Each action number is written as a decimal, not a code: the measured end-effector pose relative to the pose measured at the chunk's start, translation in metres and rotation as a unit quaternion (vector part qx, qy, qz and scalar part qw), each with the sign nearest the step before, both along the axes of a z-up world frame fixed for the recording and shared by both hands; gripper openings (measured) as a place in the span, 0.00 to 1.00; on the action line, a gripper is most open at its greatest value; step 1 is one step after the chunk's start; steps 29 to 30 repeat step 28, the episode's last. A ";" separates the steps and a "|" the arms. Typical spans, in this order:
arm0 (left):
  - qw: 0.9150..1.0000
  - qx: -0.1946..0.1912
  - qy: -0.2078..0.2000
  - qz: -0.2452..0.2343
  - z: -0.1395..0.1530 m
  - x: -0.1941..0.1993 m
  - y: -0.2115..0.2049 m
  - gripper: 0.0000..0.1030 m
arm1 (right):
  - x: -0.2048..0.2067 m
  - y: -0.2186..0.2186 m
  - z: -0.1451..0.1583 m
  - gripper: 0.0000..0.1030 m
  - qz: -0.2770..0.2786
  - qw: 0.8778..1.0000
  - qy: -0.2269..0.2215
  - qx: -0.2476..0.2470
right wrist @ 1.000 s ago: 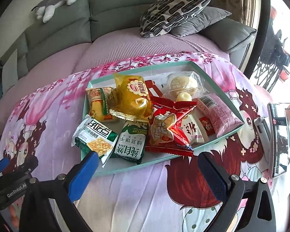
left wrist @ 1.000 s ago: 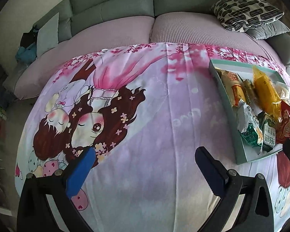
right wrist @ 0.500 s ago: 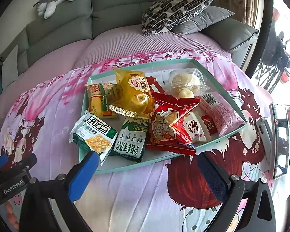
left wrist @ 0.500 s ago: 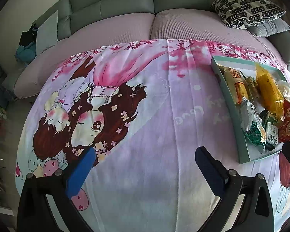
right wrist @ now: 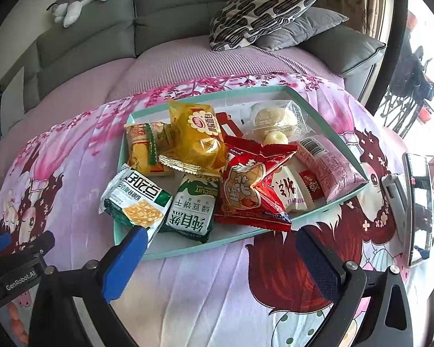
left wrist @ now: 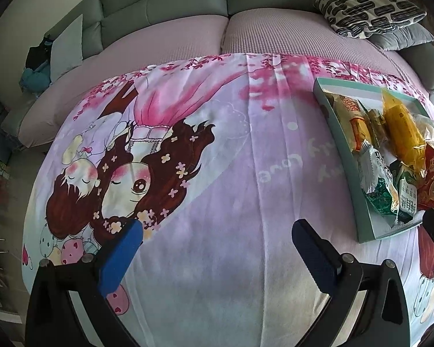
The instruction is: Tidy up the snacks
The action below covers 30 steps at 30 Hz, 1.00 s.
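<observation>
A teal tray (right wrist: 188, 249) lies on the pink cartoon blanket and holds several snack packs: a yellow pack (right wrist: 196, 138), a red pack (right wrist: 248, 188), a green biscuit pack (right wrist: 192, 211) and a green-white pack (right wrist: 136, 202) that hangs over the tray's left edge. My right gripper (right wrist: 217, 248) is open and empty just in front of the tray. My left gripper (left wrist: 217, 243) is open and empty over the bare blanket, with the tray (left wrist: 370, 231) off to its right.
A grey sofa (right wrist: 159, 14) with a patterned cushion (right wrist: 260, 11) and a plush toy (right wrist: 81, 0) stands behind. A phone on a stand (right wrist: 416, 202) sits at the right edge. The left gripper's body (right wrist: 17, 266) shows at lower left.
My right gripper has moved closer to the tray. The left view has shifted slightly; the tray sits a little lower and nearer in it.
</observation>
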<state>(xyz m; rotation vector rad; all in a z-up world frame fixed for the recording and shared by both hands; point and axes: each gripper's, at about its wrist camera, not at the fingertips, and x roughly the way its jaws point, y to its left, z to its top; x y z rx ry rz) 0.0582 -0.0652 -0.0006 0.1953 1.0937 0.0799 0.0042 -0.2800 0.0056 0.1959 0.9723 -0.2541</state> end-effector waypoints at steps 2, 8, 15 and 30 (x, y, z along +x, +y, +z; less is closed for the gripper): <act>1.000 0.000 0.001 -0.001 -0.001 0.001 0.000 0.99 | 0.000 -0.001 -0.001 1.00 -0.001 1.000 0.001 0.000; 1.000 -0.001 0.002 -0.002 -0.001 0.001 -0.001 0.99 | 0.002 -0.001 -0.004 1.00 -0.003 1.000 0.005 0.000; 1.000 0.001 0.002 -0.001 -0.001 0.001 0.000 0.99 | 0.002 -0.001 -0.005 1.00 -0.004 1.000 0.007 0.000; 1.000 -0.008 -0.007 -0.005 0.001 0.000 -0.002 0.99 | 0.003 -0.001 -0.006 1.00 -0.003 1.000 0.010 -0.001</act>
